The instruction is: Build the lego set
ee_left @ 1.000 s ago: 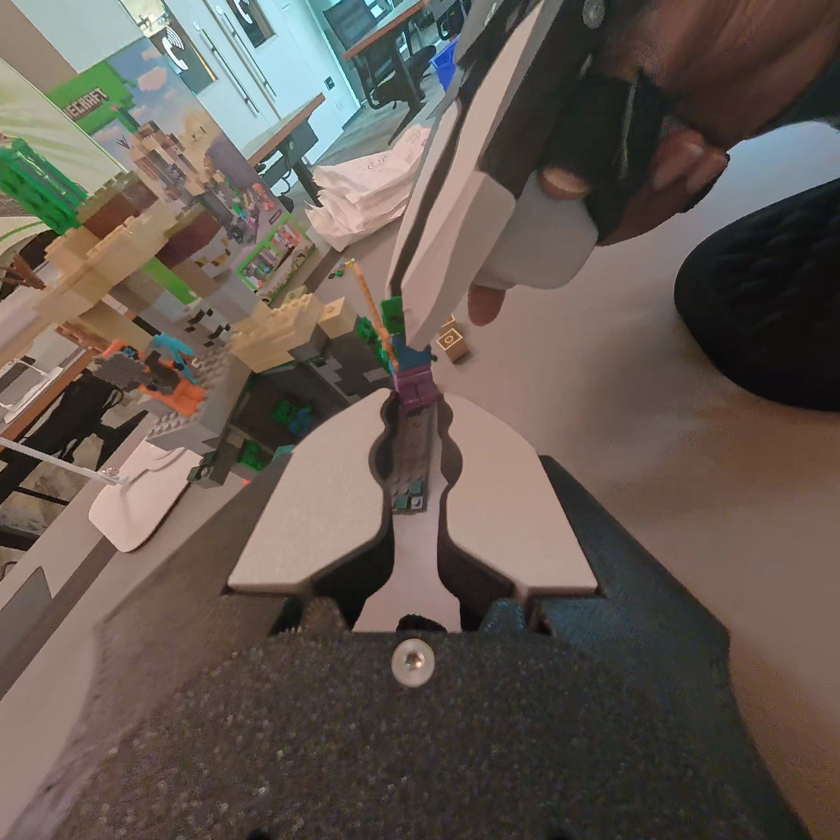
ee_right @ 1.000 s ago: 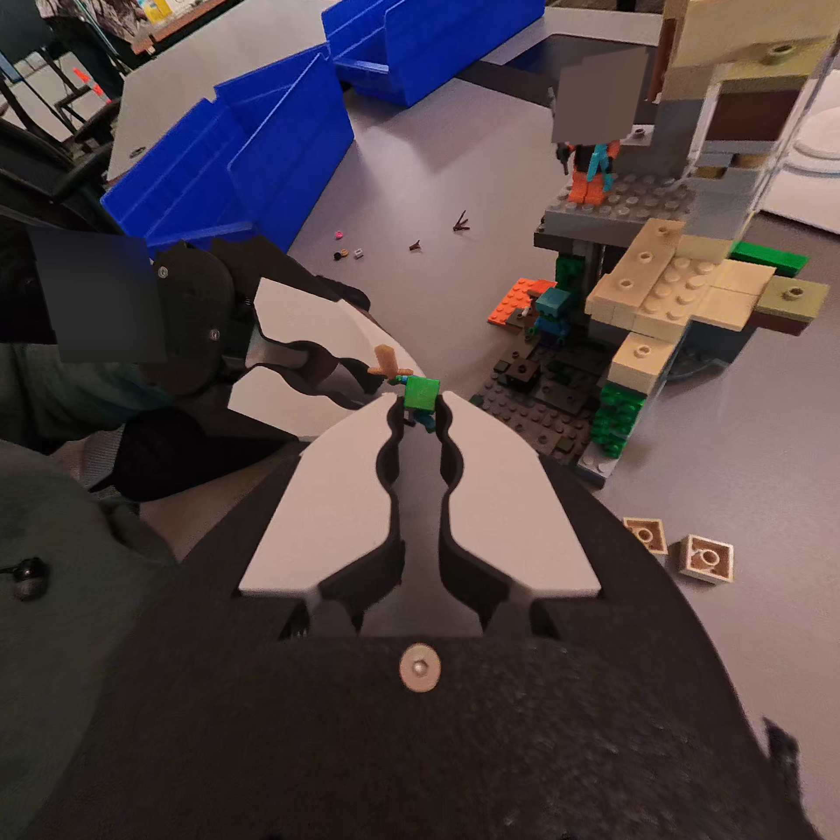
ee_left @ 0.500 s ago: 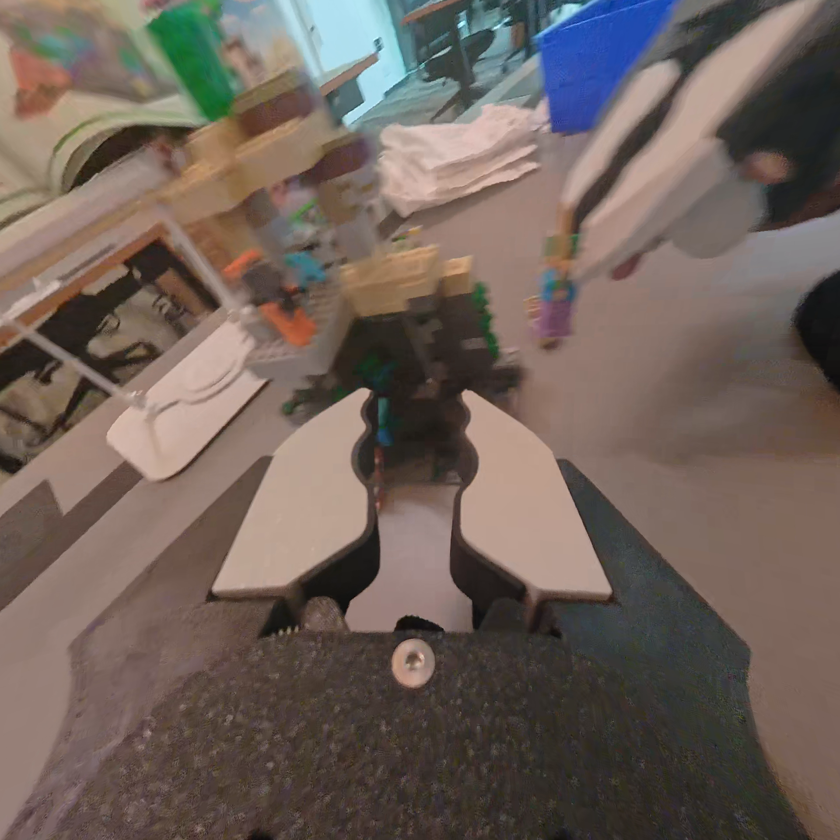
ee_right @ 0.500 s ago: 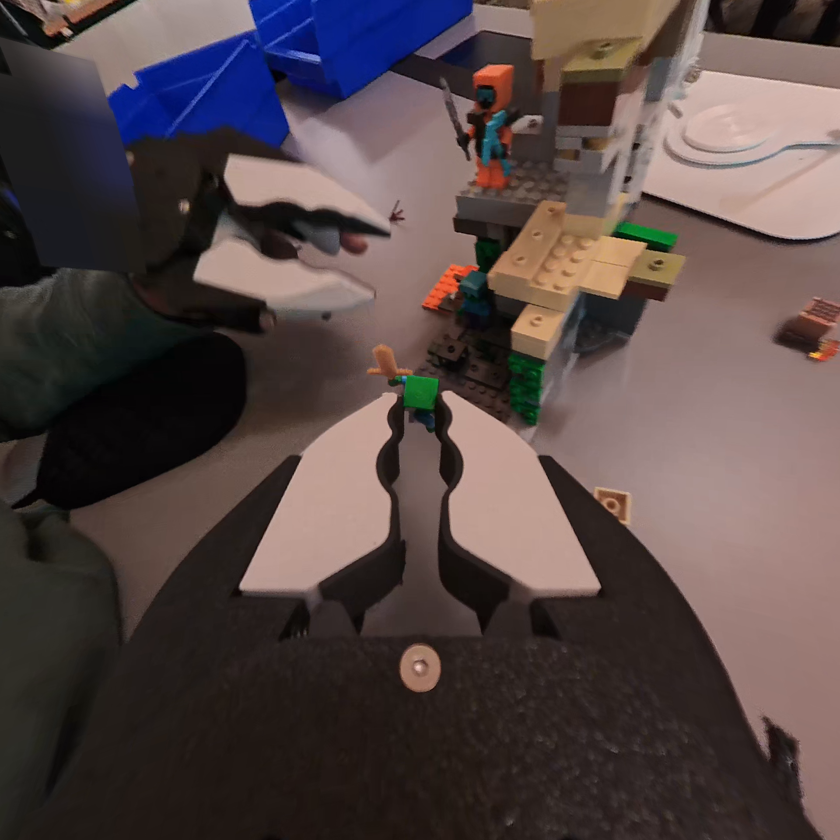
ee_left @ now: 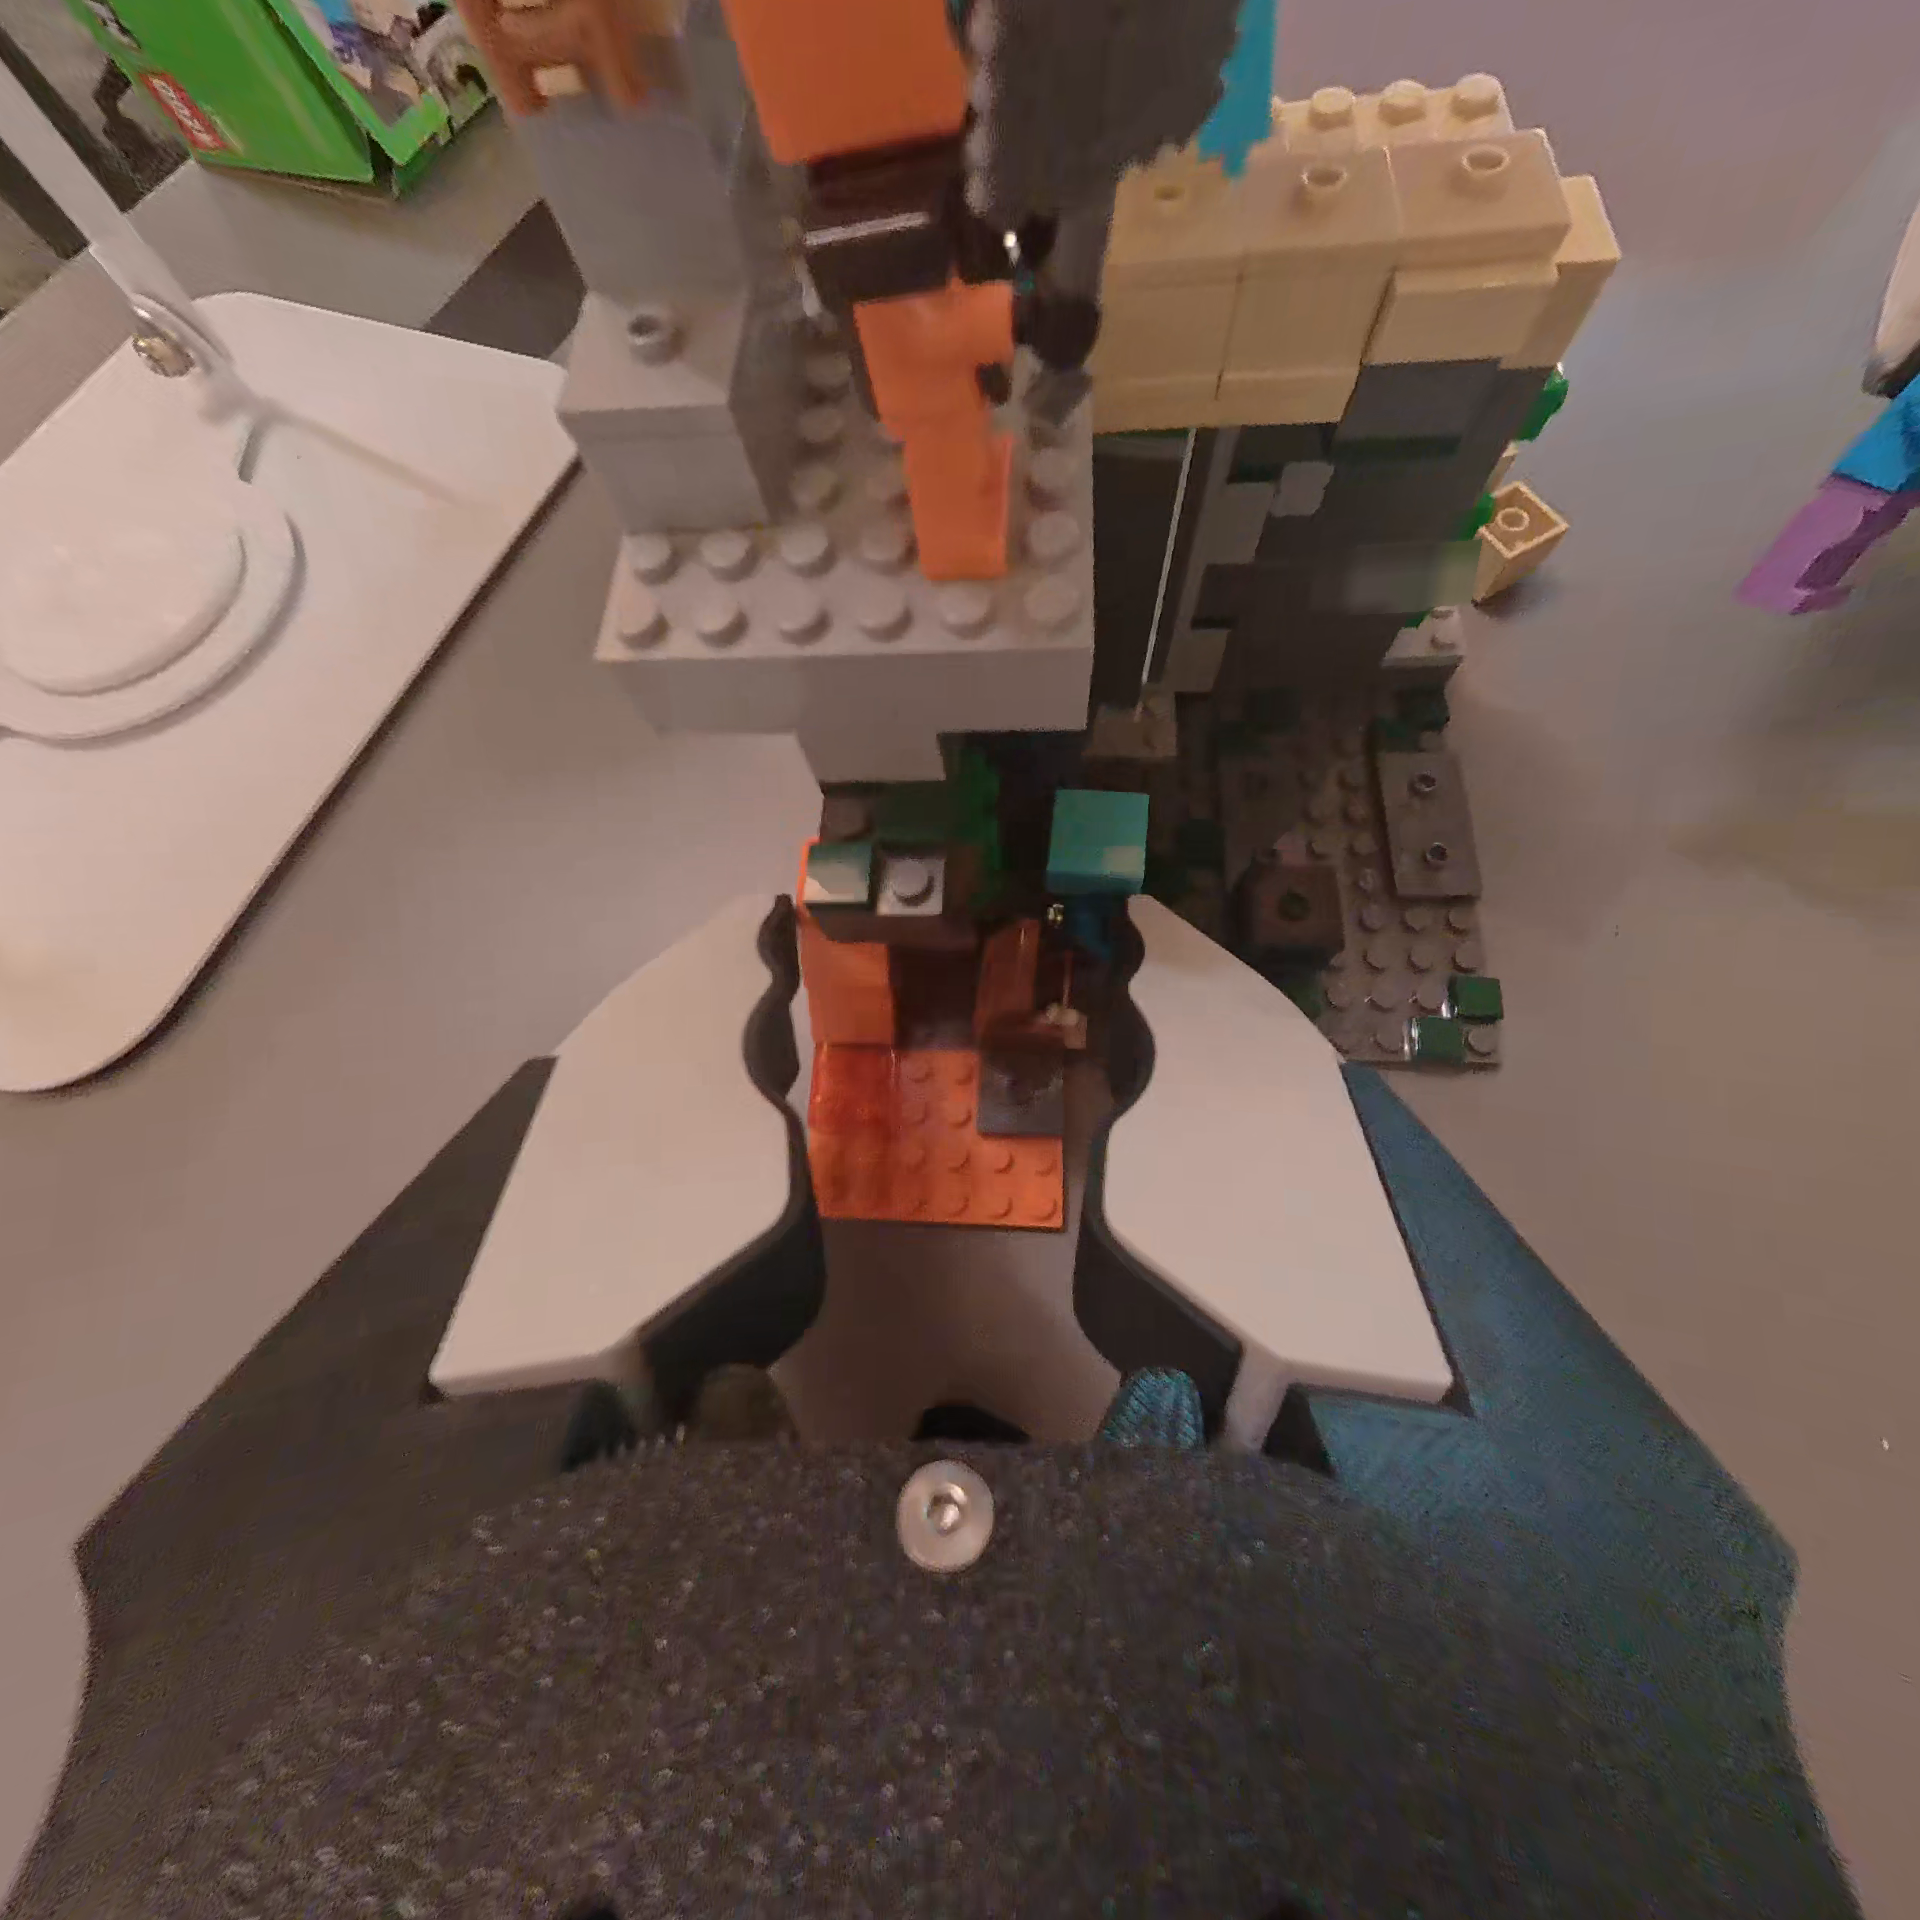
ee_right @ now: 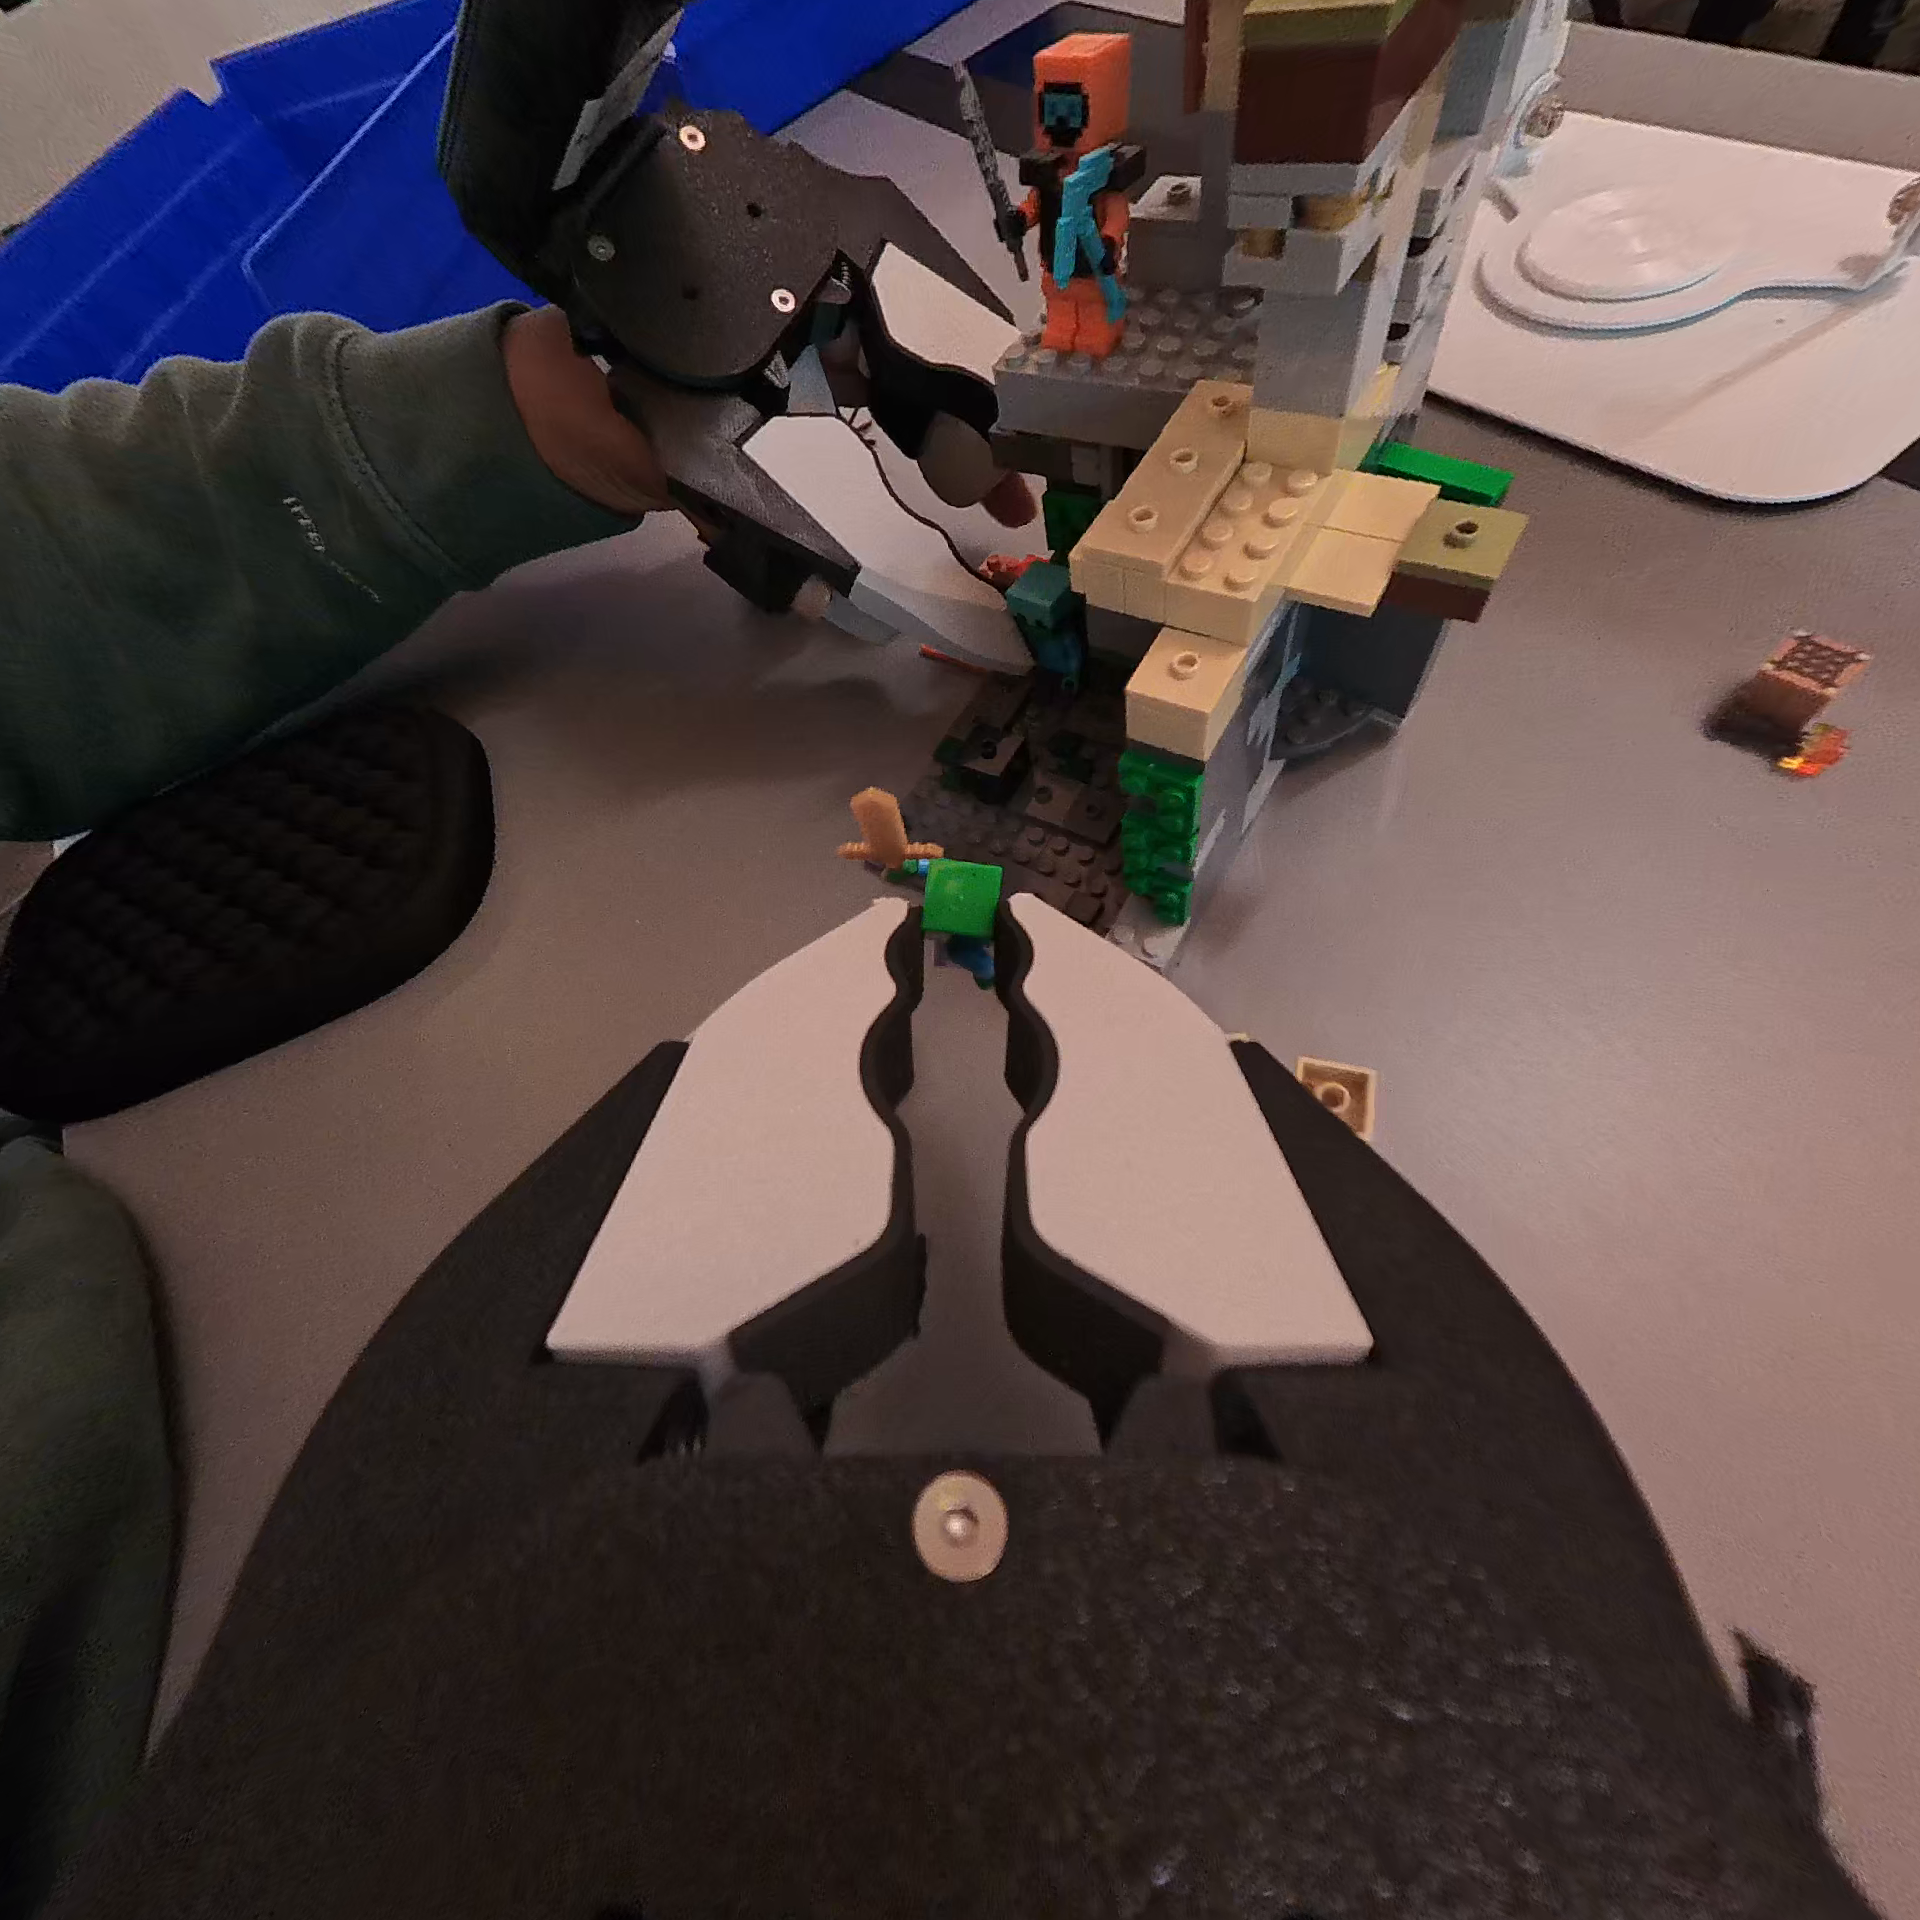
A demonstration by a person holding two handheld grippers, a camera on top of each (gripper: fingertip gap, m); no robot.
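Note:
My left gripper (ee_left: 956,920) is open, low at the foot of the lego build. Its fingers straddle the orange plate (ee_left: 935,1153) and the bricks on it, next to the teal-headed figure (ee_left: 1096,842). Above stand the grey platform (ee_left: 831,613) and the orange figure (ee_left: 945,416). In the right wrist view the left gripper (ee_right: 997,608) reaches in beside the teal-headed figure (ee_right: 1044,613). My right gripper (ee_right: 958,909) is shut on a green-headed minifigure (ee_right: 961,894) with a tan sword, held in front of the build's dark baseplate (ee_right: 1049,831). Its purple legs show in the left wrist view (ee_left: 1829,540).
A white stand base (ee_right: 1662,312) lies behind the build. Blue bins (ee_right: 208,239) stand at the back left. A black pad (ee_right: 229,883) lies on the left. Loose pieces: a tan brick (ee_right: 1340,1091) and a small brown piece (ee_right: 1787,707). A green box (ee_left: 270,94) sits far left. The grey platform (ee_left: 831,613) is about 7 centimetres from my left fingertips and 15 centimetres from my right.
My left gripper let go of the minifigure's legs, swung over to the build and opened wider around its orange base. My right gripper kept the minifigure and came closer to the build.

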